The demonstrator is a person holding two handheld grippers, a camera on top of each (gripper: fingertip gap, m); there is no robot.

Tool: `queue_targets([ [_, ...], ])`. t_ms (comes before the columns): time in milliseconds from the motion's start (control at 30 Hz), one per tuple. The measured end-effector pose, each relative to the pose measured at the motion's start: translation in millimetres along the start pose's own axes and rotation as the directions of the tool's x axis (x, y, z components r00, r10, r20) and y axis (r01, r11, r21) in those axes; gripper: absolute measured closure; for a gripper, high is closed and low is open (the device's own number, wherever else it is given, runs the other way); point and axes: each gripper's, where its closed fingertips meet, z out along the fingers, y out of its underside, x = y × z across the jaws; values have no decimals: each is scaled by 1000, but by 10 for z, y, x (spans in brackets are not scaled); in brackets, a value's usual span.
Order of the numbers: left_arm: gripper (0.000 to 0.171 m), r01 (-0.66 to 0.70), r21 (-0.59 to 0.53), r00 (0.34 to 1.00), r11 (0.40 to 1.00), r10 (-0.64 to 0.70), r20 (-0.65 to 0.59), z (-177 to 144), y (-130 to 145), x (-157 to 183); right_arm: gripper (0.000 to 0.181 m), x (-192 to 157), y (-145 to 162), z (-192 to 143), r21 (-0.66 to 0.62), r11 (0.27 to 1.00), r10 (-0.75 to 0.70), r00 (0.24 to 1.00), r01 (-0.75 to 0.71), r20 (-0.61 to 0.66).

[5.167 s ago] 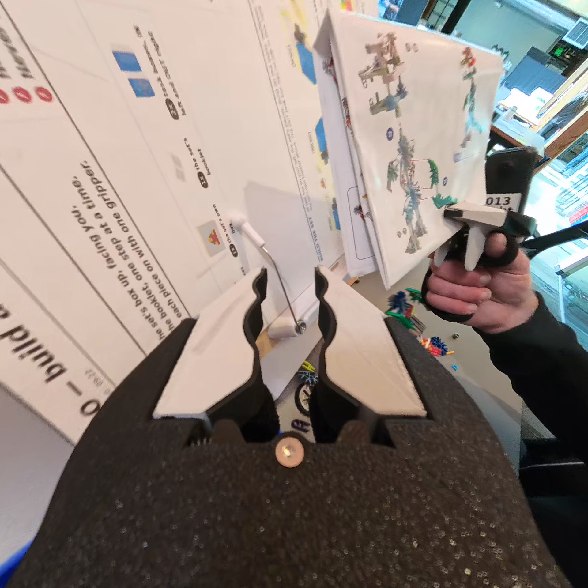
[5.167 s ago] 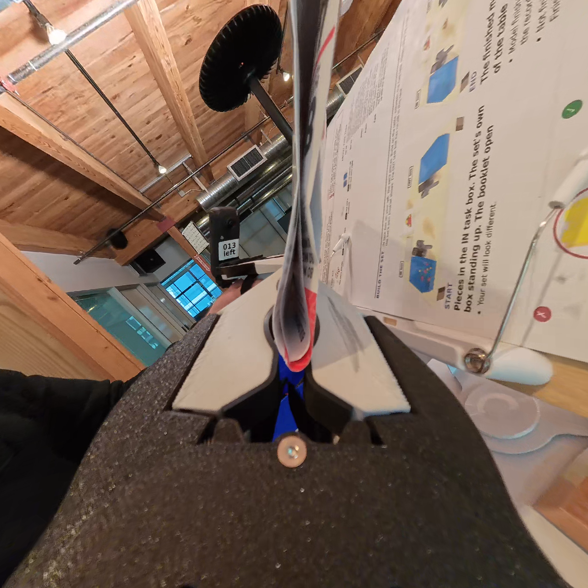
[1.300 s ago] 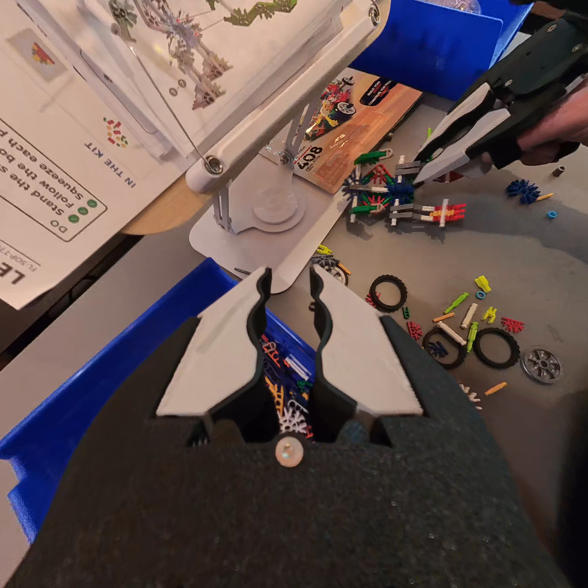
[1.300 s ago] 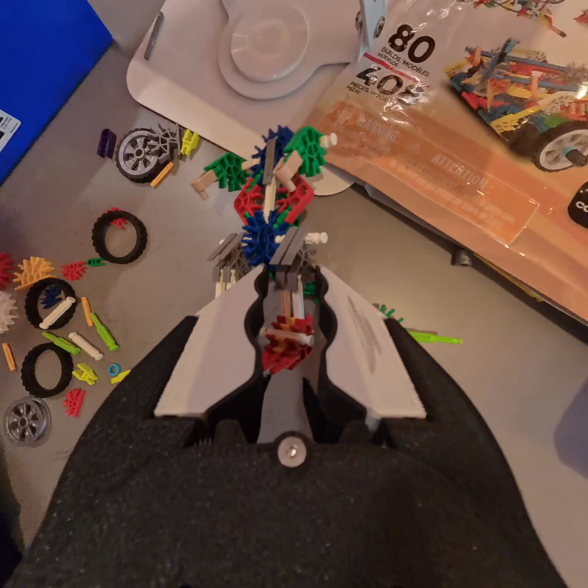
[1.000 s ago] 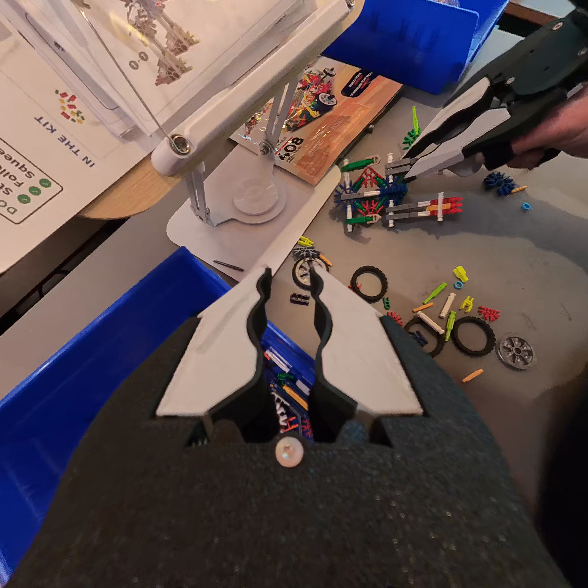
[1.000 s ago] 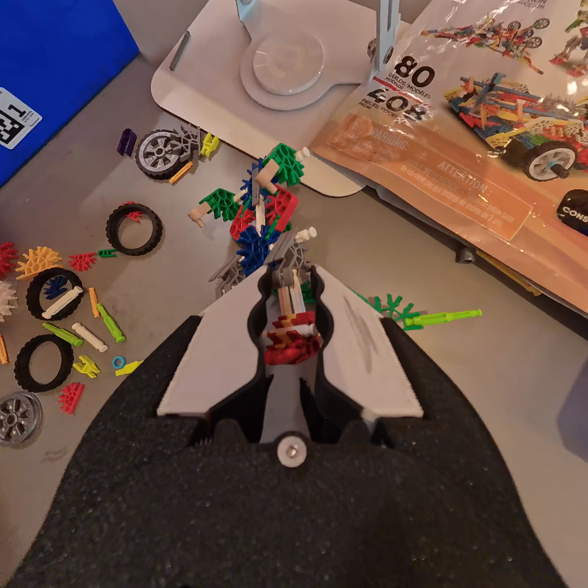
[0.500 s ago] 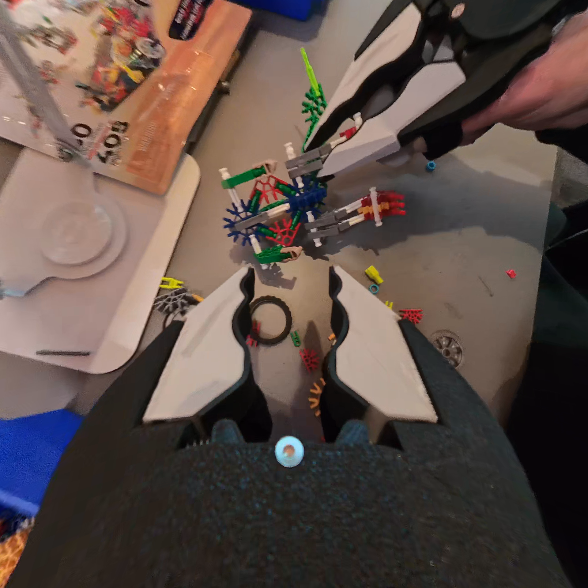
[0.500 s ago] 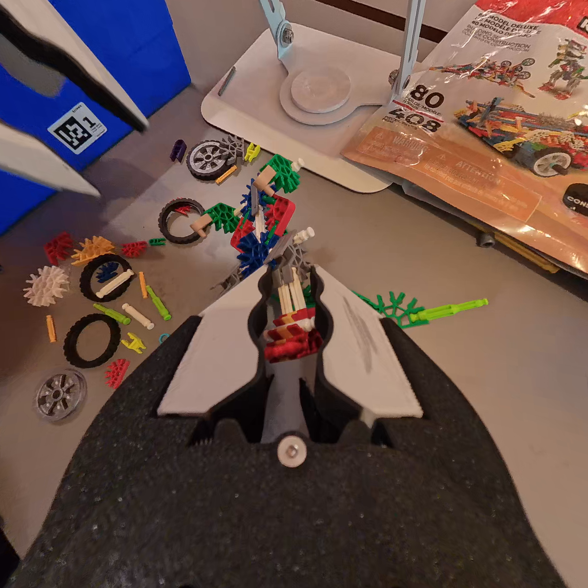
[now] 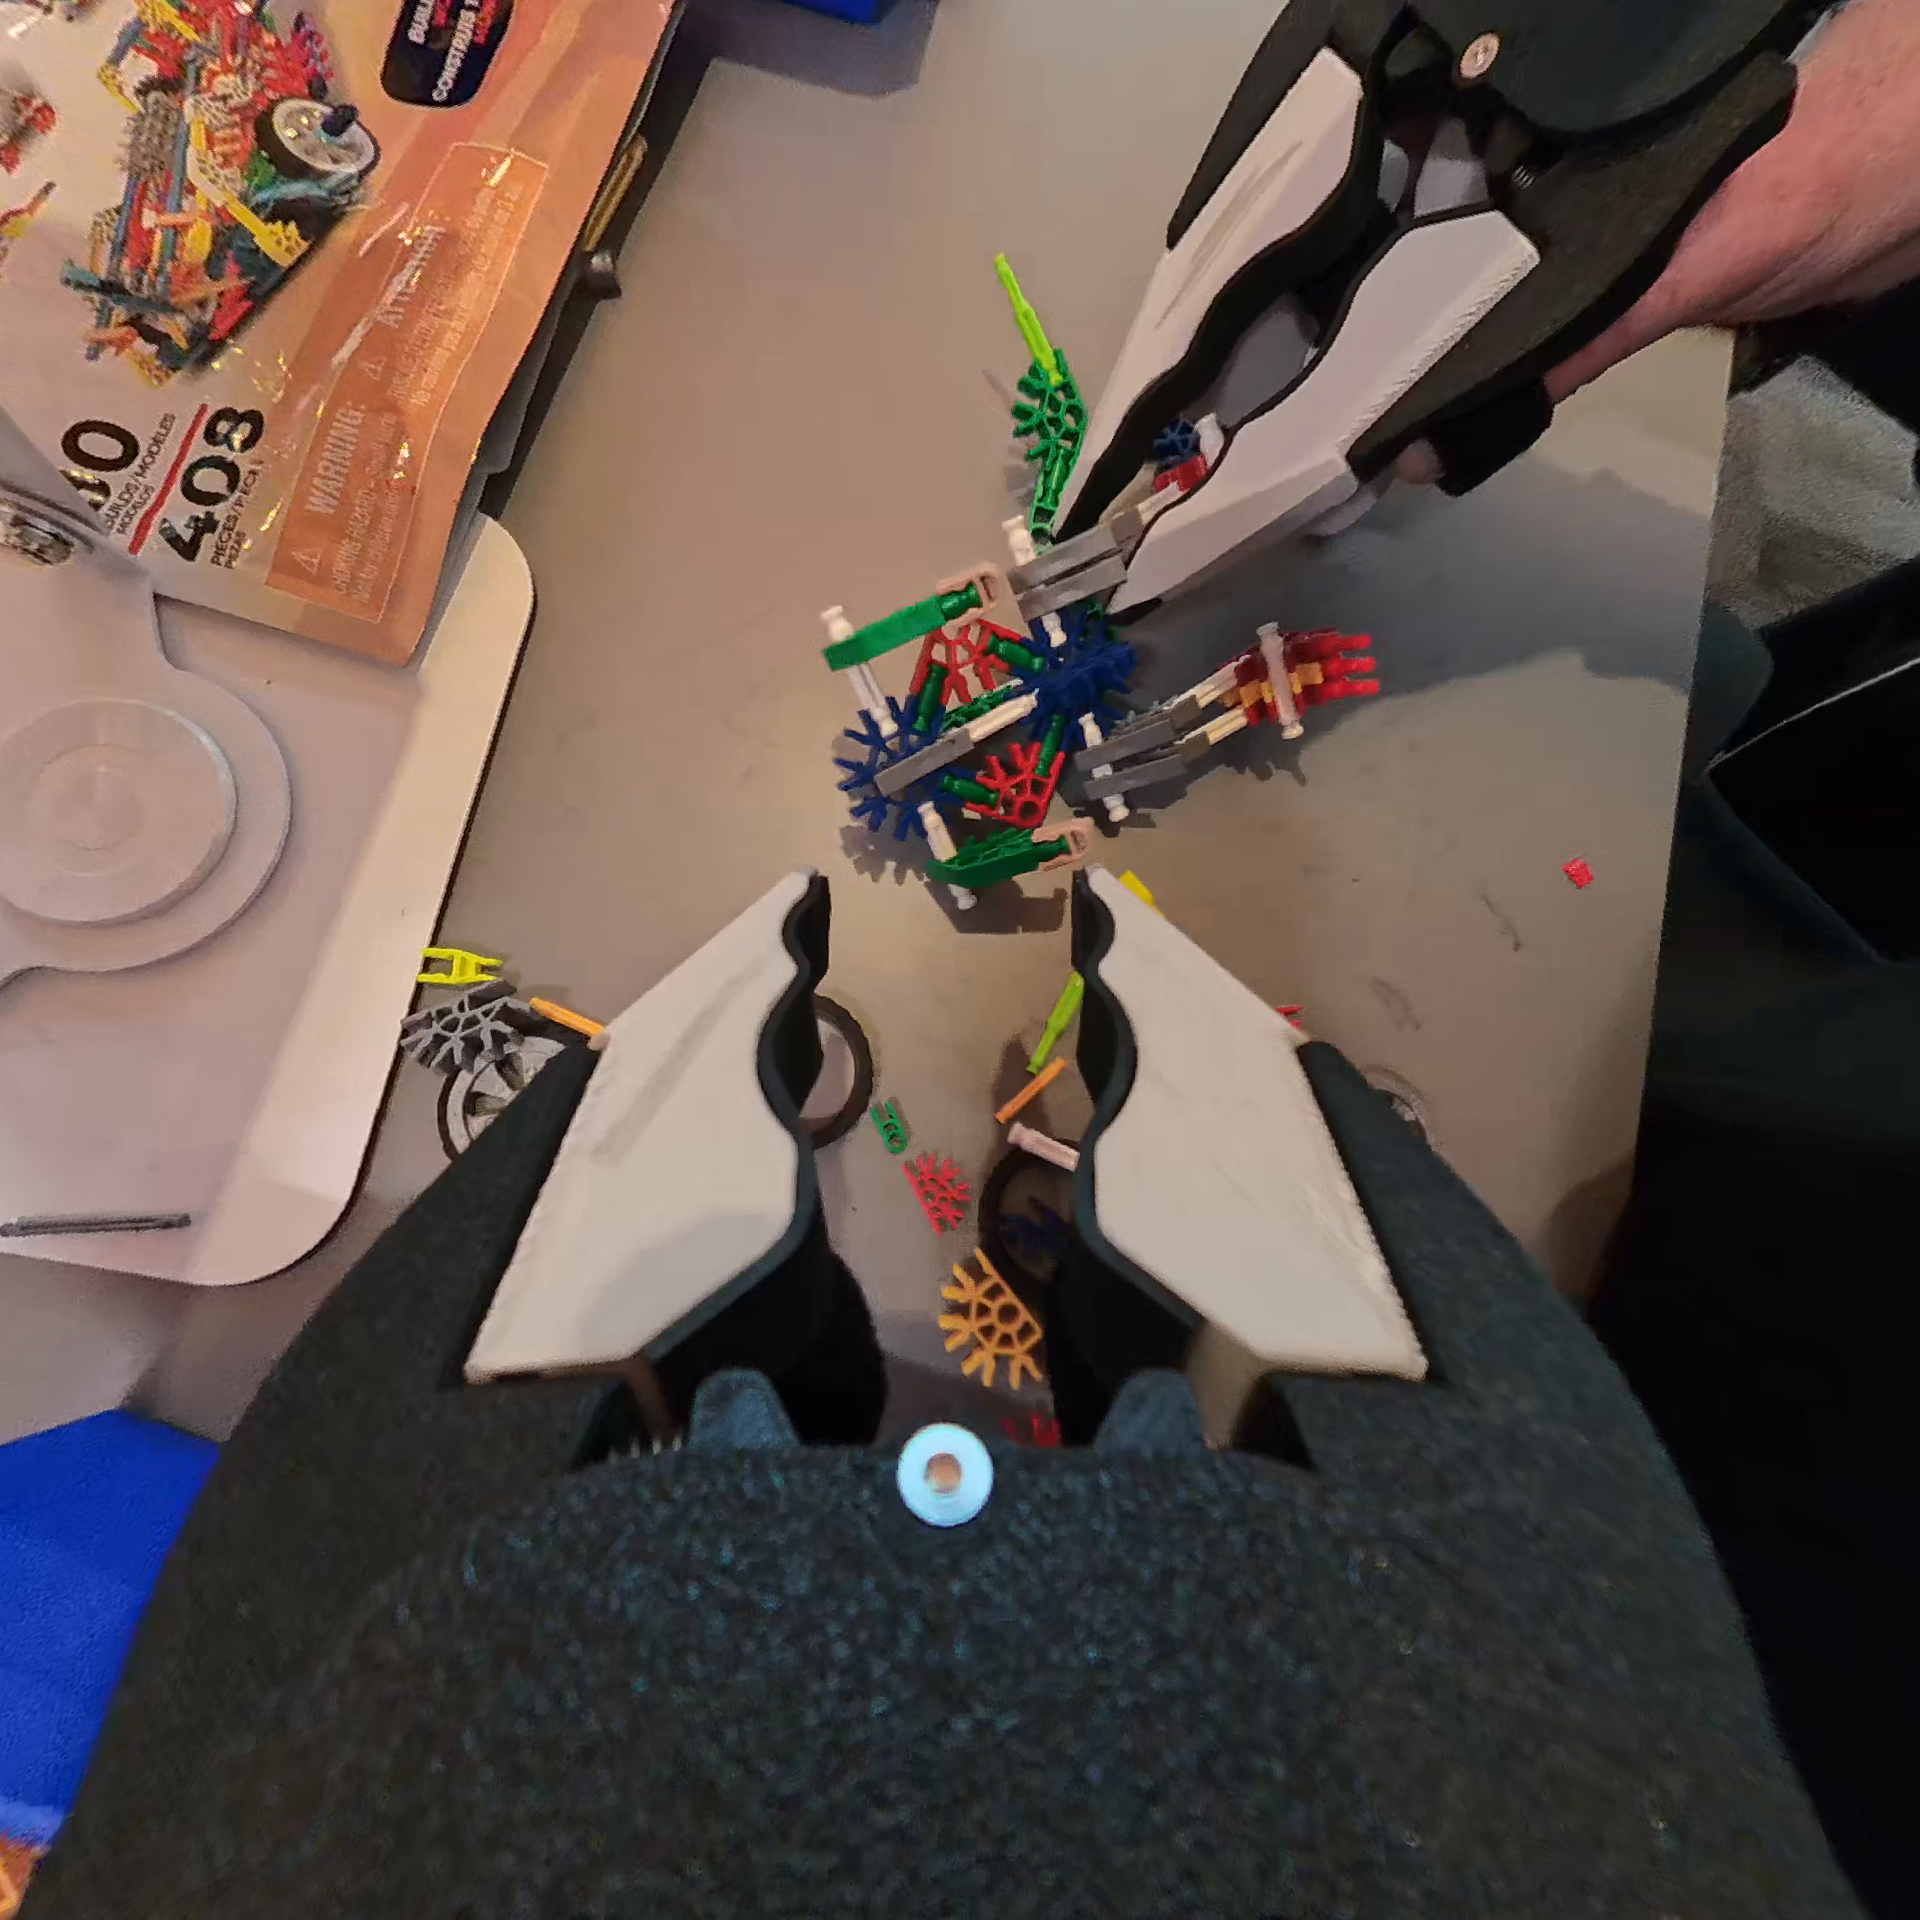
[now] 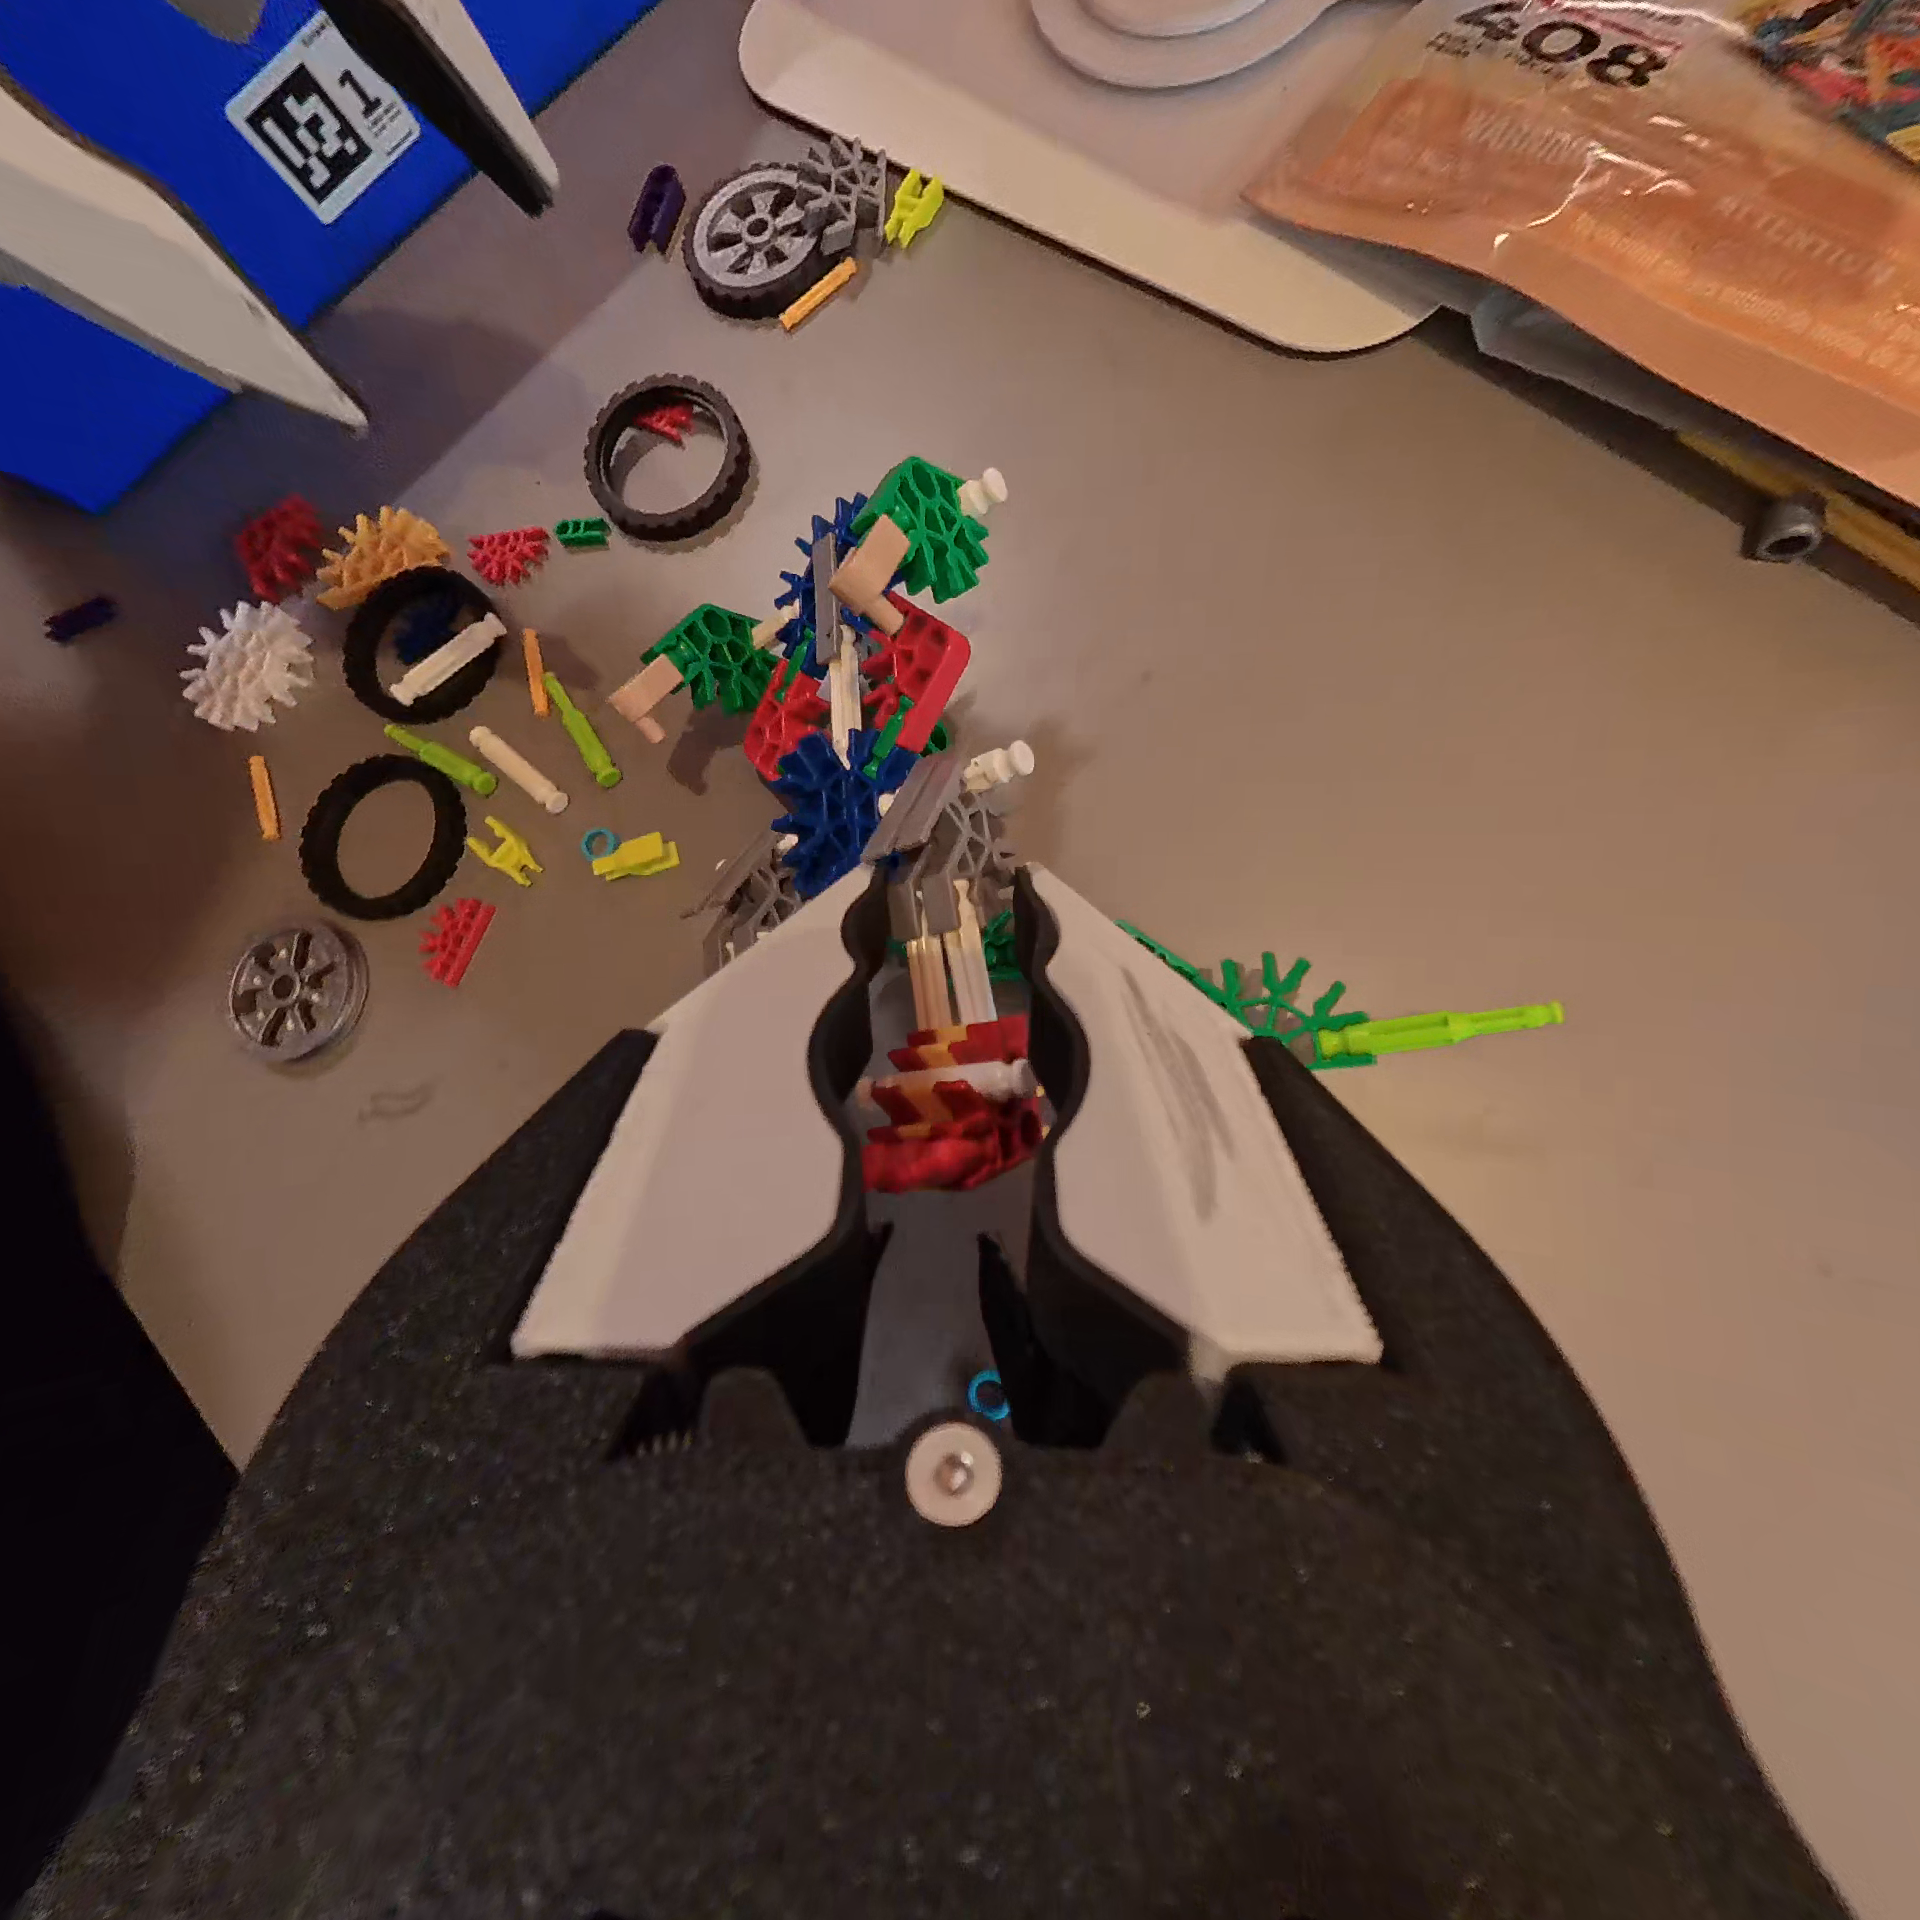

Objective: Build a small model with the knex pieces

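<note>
A small toy model of blue, red and green snowflake connectors and grey and white rods lies on the grey table; it also shows in the right wrist view. My right gripper is shut on one grey-and-white limb of the model, whose red and yellow end sits between the fingers. In the left wrist view the right gripper grips the model's far side. My left gripper is open and empty, its tips just short of the model's near green piece. The left gripper also shows in the right wrist view.
Loose tyres, wheels and small pieces lie left of the model. A green connector with a lime rod lies to its right. An orange printed bag, a white stand base and a blue bin border the area. About 12 cm separates my left fingertips from my right.
My left gripper moved from above the blue bin to the model and opened wider. My right gripper, which earlier held a booklet, stays shut on the model's limb.
</note>
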Motion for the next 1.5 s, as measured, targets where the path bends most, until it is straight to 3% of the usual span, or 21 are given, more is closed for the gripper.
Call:
queue_targets([
  [300, 127, 111, 156, 994, 981, -108, -32, -443, -131, -53, 143, -4, -56, -62, 9, 1000, -24, 999, 24, 21],
  [567, 128, 152, 229, 983, 961, -170, 62, -875, 0, -360, 132, 56, -134, -116, 20, 999, -37, 999, 37, 8],
  [933, 129, 243, 189, 928, 952, -284, 239, -1298, 611, -841, 131, 44, -489, -213, 134, 986, -94, 995, 97, -29],
  [1233, 129, 288, 84, 864, 954, -297, 406, -1690, 1146, -1160, 133, -236, -965, -314, 302, 936, -184, 983, 181, -17],
  [1500, 132, 366, -36, 809, 930, -299, 506, -1987, 1697, -1344, 134, -512, -1074, -149, 316, 924, -240, 970, 217, 37],
])
